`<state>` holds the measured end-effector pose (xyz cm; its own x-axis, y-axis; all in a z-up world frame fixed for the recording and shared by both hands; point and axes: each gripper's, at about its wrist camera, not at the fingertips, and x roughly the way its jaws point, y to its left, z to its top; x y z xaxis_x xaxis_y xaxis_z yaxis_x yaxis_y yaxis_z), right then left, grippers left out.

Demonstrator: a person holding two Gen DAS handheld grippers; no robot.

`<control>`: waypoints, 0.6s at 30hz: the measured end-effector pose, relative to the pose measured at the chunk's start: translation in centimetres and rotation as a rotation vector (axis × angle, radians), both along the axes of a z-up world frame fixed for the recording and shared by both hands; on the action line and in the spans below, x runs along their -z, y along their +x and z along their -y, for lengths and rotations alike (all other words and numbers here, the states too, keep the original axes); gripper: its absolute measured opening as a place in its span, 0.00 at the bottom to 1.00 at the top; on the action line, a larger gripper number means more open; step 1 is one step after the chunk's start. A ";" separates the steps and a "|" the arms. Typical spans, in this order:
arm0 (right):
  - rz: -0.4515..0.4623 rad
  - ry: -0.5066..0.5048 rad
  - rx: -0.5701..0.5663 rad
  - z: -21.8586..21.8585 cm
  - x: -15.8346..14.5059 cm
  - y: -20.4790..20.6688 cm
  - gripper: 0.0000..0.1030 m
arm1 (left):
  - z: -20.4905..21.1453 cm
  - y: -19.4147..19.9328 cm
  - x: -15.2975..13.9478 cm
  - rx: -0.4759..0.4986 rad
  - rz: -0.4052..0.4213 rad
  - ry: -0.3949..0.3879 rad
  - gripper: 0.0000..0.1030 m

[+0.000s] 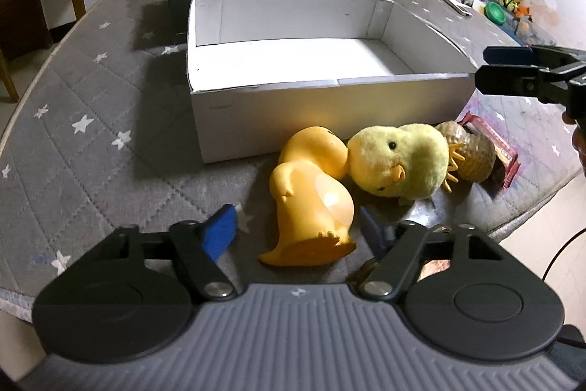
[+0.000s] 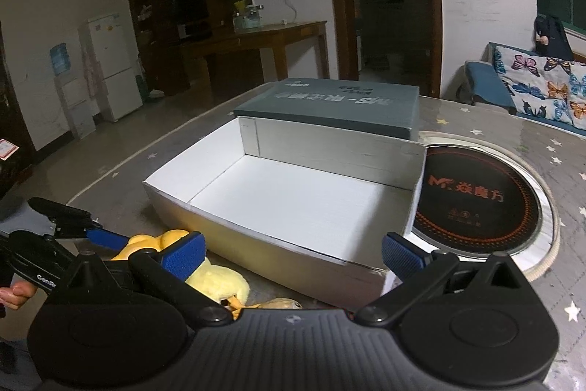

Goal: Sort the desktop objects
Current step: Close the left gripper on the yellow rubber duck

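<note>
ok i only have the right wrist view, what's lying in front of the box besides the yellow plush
Observer: An orange rubber toy lies on its side, touching the plush.
Operator: anything past the plush
Observer: A brown toy, with a red packet partly under it.
Operator: left gripper holding anything
Observer: No. The left gripper is open, with one finger on either side of the orange toy.

"GenR" on left gripper (image 2: 91,237)
</note>
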<state>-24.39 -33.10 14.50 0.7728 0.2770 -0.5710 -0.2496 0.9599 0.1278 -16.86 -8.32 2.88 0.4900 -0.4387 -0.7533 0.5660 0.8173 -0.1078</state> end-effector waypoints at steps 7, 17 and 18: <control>-0.009 0.006 -0.018 -0.4 0.2 0.3 1.00 | -0.1 0.1 0.1 0.033 -0.020 -0.020 0.52; -0.014 0.014 -0.062 -1.4 0.1 0.3 1.00 | -0.9 -0.2 -0.7 0.063 0.012 0.019 0.41; -0.015 0.014 -0.071 -1.5 0.1 0.3 1.00 | -1.1 -0.2 -0.8 0.062 0.011 0.019 0.41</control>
